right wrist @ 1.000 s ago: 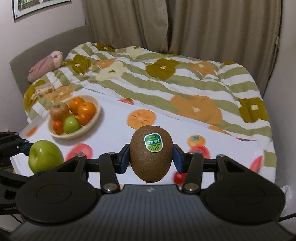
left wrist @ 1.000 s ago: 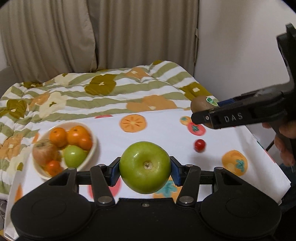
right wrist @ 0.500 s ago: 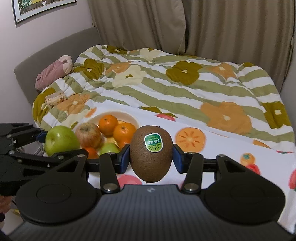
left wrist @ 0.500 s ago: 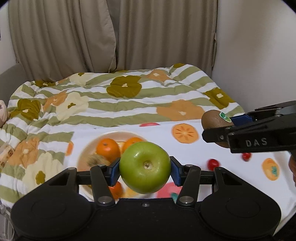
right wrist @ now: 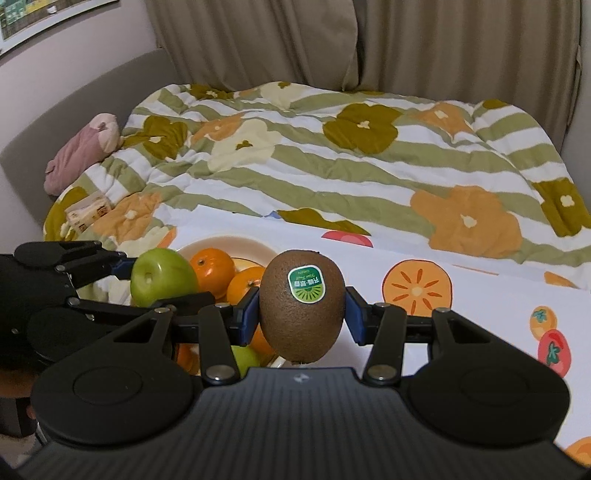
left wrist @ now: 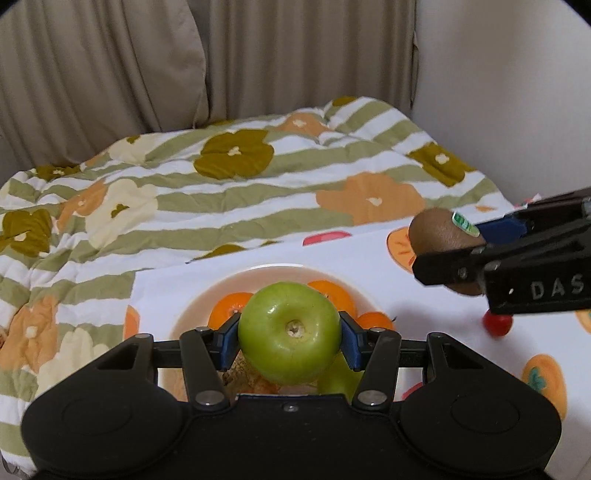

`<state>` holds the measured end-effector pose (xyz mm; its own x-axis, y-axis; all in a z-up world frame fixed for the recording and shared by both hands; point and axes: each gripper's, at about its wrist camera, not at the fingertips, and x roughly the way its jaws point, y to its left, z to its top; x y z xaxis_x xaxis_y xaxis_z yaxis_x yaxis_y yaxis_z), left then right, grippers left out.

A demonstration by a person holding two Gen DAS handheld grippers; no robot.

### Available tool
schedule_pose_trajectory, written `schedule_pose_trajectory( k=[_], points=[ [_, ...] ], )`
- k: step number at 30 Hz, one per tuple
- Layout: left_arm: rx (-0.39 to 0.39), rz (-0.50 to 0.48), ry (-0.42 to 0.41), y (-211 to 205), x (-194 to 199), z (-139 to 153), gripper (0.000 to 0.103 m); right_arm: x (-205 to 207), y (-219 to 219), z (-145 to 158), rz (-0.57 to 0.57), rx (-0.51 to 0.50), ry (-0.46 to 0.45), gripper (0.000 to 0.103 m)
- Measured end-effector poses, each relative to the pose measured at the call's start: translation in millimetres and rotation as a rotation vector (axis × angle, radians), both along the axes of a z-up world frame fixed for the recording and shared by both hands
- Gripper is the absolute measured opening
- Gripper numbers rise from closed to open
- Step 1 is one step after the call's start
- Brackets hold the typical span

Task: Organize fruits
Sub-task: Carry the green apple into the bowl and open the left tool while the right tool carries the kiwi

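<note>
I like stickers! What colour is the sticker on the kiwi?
The sticker on the kiwi is green and white, best seen in the right wrist view.

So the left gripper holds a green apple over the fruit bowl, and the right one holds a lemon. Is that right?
Not quite. The right gripper holds a kiwi with a green sticker, as the right wrist view shows. The left gripper does hold a green apple over the fruit bowl.

The letters "DAS" are standing in raised grey capitals on the black side of the right gripper point(left wrist: 476, 254), as the left wrist view is showing it. A green and white sticker point(right wrist: 306, 285) is sitting on the kiwi point(right wrist: 302, 306); its small print is staying too fine to read. The poster point(right wrist: 44, 14) on the wall is also showing nothing legible.
</note>
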<state>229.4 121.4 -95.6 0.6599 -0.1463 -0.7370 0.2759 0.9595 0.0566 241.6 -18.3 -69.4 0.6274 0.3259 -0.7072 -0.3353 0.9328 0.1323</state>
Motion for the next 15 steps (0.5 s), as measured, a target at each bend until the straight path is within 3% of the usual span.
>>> schedule_pose_trajectory(
  k=[9,10,12,15],
  points=[
    [0.026,-0.036,0.048,-3.6,13.2,-16.6,0.059,16.6,5.5,-8.3,-0.027,0.003,0.015,0.063],
    [0.025,-0.040,0.040,-3.0,12.9,-15.3,0.066,17.8,6.5,-8.0,-0.027,0.003,0.014,0.063],
    [0.028,-0.051,0.020,-1.9,11.9,-11.1,0.094,20.1,7.9,-7.2,-0.022,0.002,0.013,0.063],
    [0.023,-0.058,-0.015,3.2,4.8,-3.7,0.096,25.8,13.4,-5.6,-0.005,-0.003,0.011,0.062]
  ],
)
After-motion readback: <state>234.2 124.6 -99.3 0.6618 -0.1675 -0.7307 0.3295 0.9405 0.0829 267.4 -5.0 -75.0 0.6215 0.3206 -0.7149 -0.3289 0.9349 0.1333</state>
